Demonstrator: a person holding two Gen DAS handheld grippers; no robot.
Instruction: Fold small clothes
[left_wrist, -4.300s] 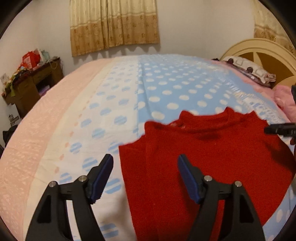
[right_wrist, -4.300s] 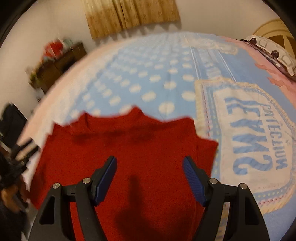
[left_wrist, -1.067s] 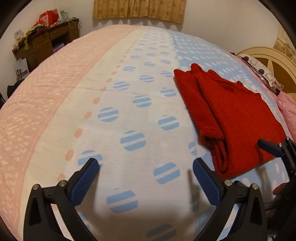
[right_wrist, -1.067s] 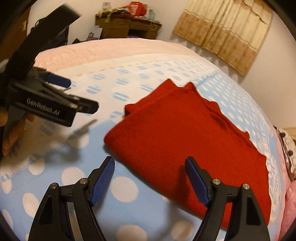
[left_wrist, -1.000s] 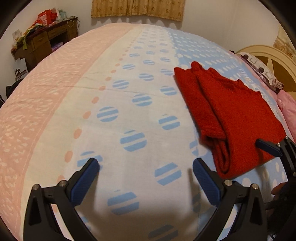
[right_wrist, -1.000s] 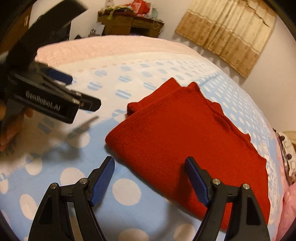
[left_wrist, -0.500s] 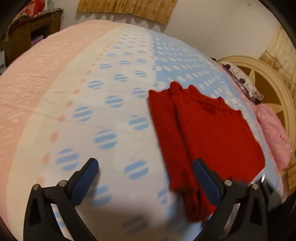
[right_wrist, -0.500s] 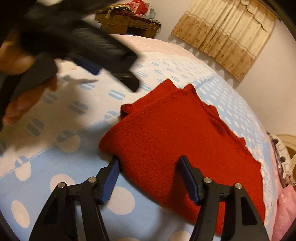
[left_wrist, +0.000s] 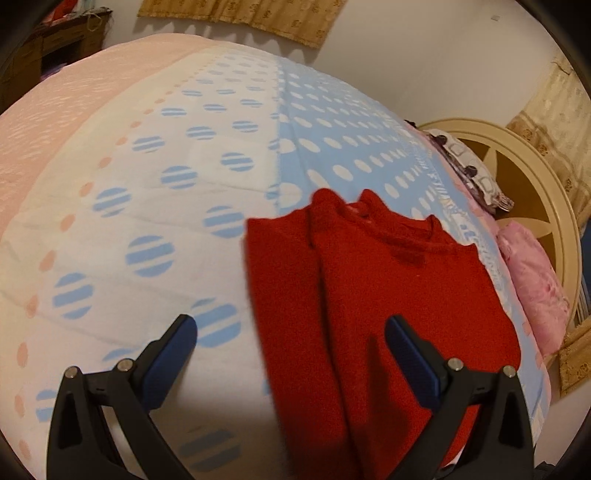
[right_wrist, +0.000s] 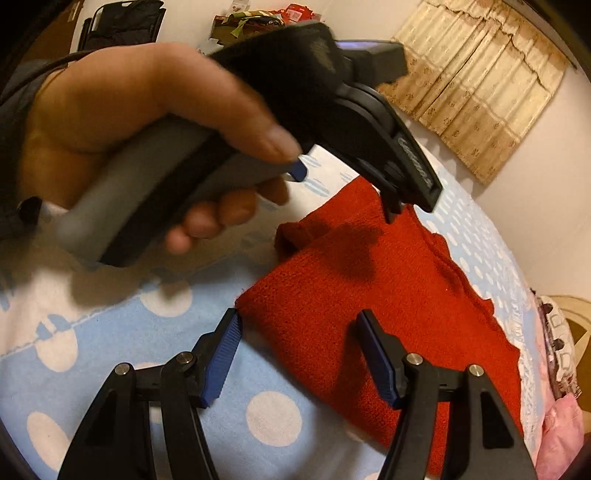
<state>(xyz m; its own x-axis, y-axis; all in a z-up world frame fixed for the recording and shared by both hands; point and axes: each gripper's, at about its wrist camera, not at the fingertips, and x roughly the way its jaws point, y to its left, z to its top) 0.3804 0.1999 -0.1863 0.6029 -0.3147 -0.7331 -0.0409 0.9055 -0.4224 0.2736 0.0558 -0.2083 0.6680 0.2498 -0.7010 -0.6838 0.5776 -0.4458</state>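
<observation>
Half a second ago the left tool (left_wrist: 291, 345) looked mostly at bare bedspread with the red sweater (left_wrist: 384, 302) off to its right; now it has swung over the garment, its right finger above the red cloth and its left finger above the bedspread (left_wrist: 155, 206), both spread wide and holding nothing. The person's left hand (right_wrist: 122, 140), gripping that tool's handle, now fills the upper left of the right wrist view. The right tool (right_wrist: 297, 356) has narrowed a little yet is still spread, straddling the near corner of the sweater without pinching it. The sweater lies folded lengthwise on the bed, neckline at the far end. The bedspread is pink, white and blue with dots. A pink pillow (left_wrist: 532, 288) rests by the cream headboard (left_wrist: 532, 177) at right, and tan curtains (right_wrist: 476, 88) hang on the far wall.
</observation>
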